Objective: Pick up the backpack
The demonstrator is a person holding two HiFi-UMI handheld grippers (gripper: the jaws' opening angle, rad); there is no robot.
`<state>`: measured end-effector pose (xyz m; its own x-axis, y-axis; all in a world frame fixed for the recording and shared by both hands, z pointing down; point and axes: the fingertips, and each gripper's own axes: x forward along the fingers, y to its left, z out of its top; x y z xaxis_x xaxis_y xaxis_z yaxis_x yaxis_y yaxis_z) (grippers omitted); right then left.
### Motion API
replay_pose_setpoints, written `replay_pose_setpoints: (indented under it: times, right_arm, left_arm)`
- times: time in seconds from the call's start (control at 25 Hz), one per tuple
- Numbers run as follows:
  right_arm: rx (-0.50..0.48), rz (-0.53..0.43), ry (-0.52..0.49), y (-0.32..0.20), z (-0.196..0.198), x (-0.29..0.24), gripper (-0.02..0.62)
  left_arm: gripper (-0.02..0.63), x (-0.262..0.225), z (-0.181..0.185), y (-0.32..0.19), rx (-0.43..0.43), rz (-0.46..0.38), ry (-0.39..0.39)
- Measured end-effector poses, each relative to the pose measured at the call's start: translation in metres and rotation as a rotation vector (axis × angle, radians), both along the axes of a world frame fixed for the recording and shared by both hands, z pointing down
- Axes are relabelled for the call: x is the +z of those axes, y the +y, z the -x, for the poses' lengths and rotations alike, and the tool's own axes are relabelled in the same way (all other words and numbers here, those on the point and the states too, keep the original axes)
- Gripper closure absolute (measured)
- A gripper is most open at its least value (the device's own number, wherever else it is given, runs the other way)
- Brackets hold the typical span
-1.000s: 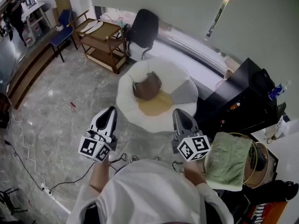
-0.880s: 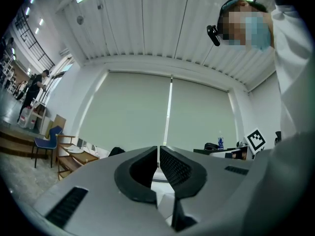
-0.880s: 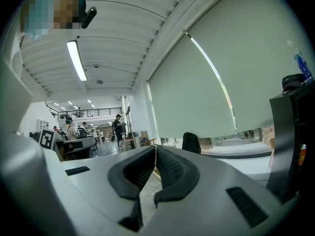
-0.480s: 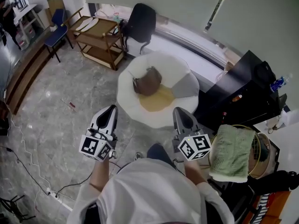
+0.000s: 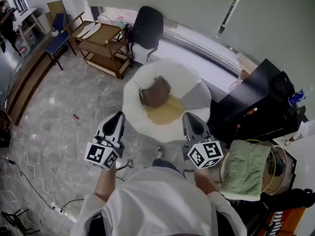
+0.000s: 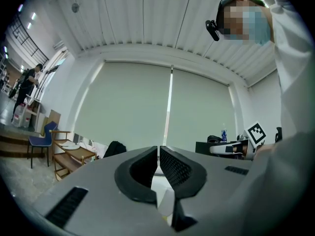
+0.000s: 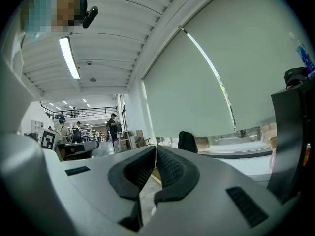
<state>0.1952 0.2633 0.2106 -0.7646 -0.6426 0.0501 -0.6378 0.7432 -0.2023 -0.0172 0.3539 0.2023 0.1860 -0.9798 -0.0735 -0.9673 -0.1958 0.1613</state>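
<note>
A black backpack [image 5: 147, 26] leans upright against the window ledge at the far side of the room; it also shows in the left gripper view [image 6: 114, 148] and the right gripper view [image 7: 187, 141]. A brown handbag [image 5: 154, 91] lies on a round white seat [image 5: 197, 85] with a yellow cushion [image 5: 167, 109]. My left gripper [image 5: 118, 116] and right gripper [image 5: 189, 117] are held level side by side, short of the seat and far from the backpack. Both are shut with nothing between the jaws, as seen on the left [image 6: 158, 148] and on the right [image 7: 155, 148].
A wooden trolley [image 5: 101, 42] and a blue chair [image 5: 58, 32] stand left of the backpack. A black cabinet [image 5: 258, 102] is at the right, with a green towel [image 5: 243, 168] over a basket. Cables [image 5: 29, 181] trail across the marble floor.
The person has stepped forward; a shoe now shows on the floor between the grippers. Both shut grippers have moved with the person toward the white seat.
</note>
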Motion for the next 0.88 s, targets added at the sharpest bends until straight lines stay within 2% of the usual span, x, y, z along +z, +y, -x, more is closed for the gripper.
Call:
replay_pose_setpoints:
  times: [0.28,0.48,0.88]
  right_arm:
    - [-0.017,0.007,-0.012,-0.076,0.001,0.002,0.566]
    - [-0.057,0.017,-0.012,-0.123,0.008,0.006,0.566]
    - [-0.103,0.049,-0.007,-0.169,0.015,0.023,0.566]
  left_arm:
    - [0.566,0.003,-0.001,-0.073,-0.019,0.022,0.013]
    - [0.566,0.011,0.003,-0.114,-0.066,0.044,0.019]
    - [0.566,0.029,0.005,-0.158,-0.096,0.084,0.036]
